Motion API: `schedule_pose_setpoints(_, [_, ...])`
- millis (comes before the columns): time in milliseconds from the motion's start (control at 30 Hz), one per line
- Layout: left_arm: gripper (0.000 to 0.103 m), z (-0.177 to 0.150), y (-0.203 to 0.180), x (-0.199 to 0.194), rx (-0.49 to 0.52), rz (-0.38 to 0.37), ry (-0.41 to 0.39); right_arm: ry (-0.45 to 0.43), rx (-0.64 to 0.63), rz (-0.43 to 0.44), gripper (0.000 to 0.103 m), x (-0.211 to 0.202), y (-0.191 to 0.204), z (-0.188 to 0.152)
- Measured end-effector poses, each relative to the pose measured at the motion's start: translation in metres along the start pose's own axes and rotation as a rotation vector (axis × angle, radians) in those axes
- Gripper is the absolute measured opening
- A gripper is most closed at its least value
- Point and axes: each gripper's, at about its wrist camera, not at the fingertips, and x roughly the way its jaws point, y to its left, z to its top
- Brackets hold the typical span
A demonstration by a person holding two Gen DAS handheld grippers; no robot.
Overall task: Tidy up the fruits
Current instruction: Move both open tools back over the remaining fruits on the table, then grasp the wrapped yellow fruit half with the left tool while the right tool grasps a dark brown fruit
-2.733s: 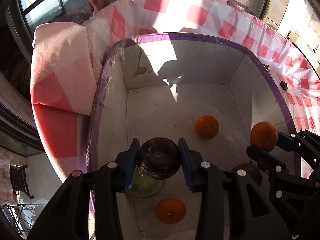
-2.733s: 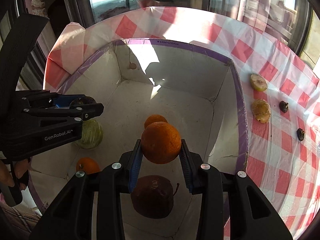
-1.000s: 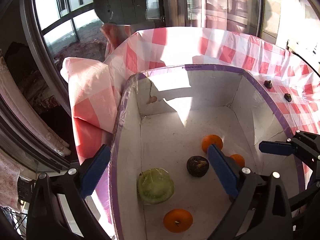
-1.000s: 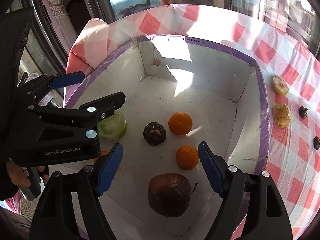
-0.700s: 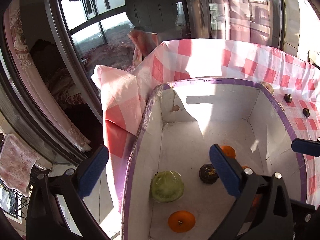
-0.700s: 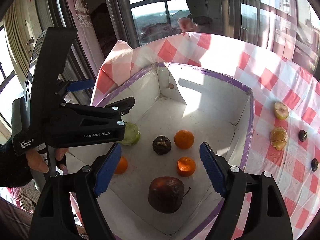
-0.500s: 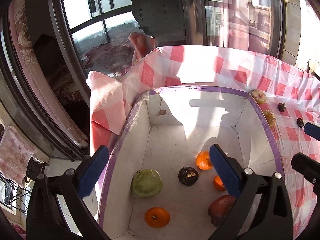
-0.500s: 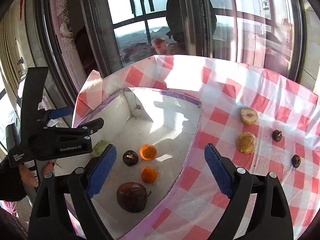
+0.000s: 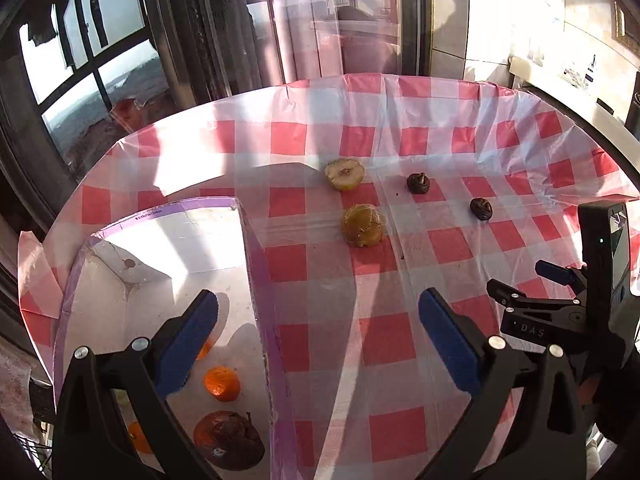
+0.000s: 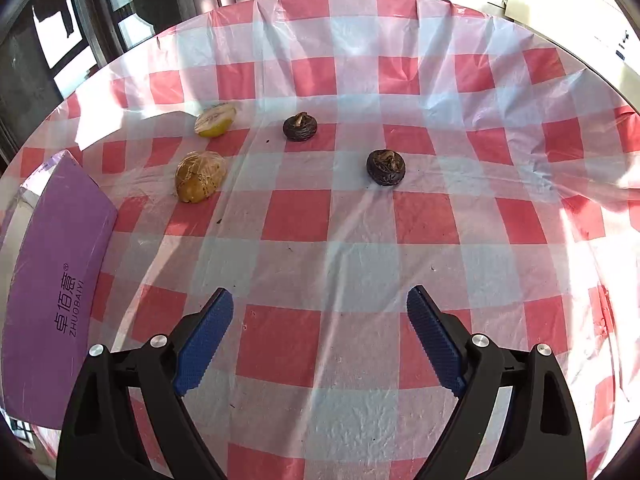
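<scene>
Both tongs gape, empty; left gripper (image 9: 318,334) straddles the box (image 9: 256,280) wall; right gripper (image 10: 320,336) well short of four fruits (image 10: 200,176), perhaps shrivelled.

Strong sun floods my feeds from the right, washing out the checkered tablecloth (image 10: 580,128) at its far right edge. Long shadows streak leftward across it. Fisheye bending curves every edge; corners vignette black. The windows (image 9: 100,60) throw reflections, but focus stays crisp.

Checked-cloth table (image 10: 320,240) with purple-rimmed box (image 9: 256,264), two yellowish fruits (image 10: 199,176), two dark fruits (image 10: 386,167).
</scene>
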Motion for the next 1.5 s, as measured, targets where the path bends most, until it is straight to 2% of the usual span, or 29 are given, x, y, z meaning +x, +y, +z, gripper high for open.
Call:
schedule_pose_setpoints(133, [0.101, -0.001, -0.048, 0.02, 0.081, -0.058, 0.052, 0.011, -0.033, -0.031, 0.085, 0.029, -0.015, 0.014])
schedule_pose_setpoints(267, [0.101, -0.018, -0.075, 0.048, 0.112, -0.083, 0.149, 0.014, -0.062, -0.052, 0.08, 0.056, -0.024, 0.035])
schedule_pose_setpoints(433, [0.101, -0.041, -0.085, 0.076, 0.102, -0.078, 0.259, -0.008, -0.067, -0.028, 0.074, 0.085, -0.037, 0.063])
schedule_pose_setpoints(533, [0.101, -0.045, -0.082, 0.088, 0.086, -0.063, 0.298, -0.037, -0.093, -0.011, 0.074, 0.095, -0.038, 0.078])
schedule_pose_setpoints(600, [0.101, -0.042, -0.079, 0.098, 0.077, -0.05, 0.31, -0.063, -0.106, 0.01, 0.068, 0.099, -0.039, 0.083])
schedule_pose_setpoints(767, [0.101, -0.016, -0.072, 0.13, 0.029, -0.016, 0.298, -0.091, -0.128, 0.035, 0.049, 0.097, -0.036, 0.084])
schedule_pose_setpoints(867, [0.1, 0.007, -0.066, 0.152, -0.012, 0.017, 0.266, -0.094, -0.091, 0.044, 0.038, 0.096, -0.043, 0.085])
schedule_pose_setpoints(967, [0.1, 0.033, -0.059, 0.175, -0.065, 0.038, 0.24, -0.096, -0.08, 0.057, 0.038, 0.098, -0.043, 0.086])
schedule_pose_setpoints(1033, [0.096, 0.049, -0.054, 0.19, -0.089, 0.042, 0.219, -0.096, -0.076, 0.063, 0.038, 0.098, -0.042, 0.086])
schedule_pose_setpoints(1200, [0.075, 0.075, -0.041, 0.23, -0.144, 0.03, 0.236, -0.094, -0.073, 0.066, 0.038, 0.096, -0.046, 0.083])
schedule_pose_setpoints(1267, [0.068, 0.077, -0.037, 0.241, -0.155, 0.043, 0.255, -0.093, -0.072, 0.068, 0.038, 0.096, -0.047, 0.083])
schedule_pose_setpoints(1300, [0.064, 0.077, -0.034, 0.241, -0.174, 0.028, 0.239, -0.093, -0.069, 0.071, 0.038, 0.096, -0.048, 0.082])
schedule_pose_setpoints(1367, [0.063, 0.077, -0.033, 0.241, -0.178, 0.013, 0.239, -0.093, -0.067, 0.074, 0.038, 0.097, -0.048, 0.082])
schedule_pose_setpoints(1500, [0.063, 0.065, -0.045, 0.23, -0.121, -0.027, 0.247, -0.093, -0.067, 0.073, 0.038, 0.097, -0.046, 0.081])
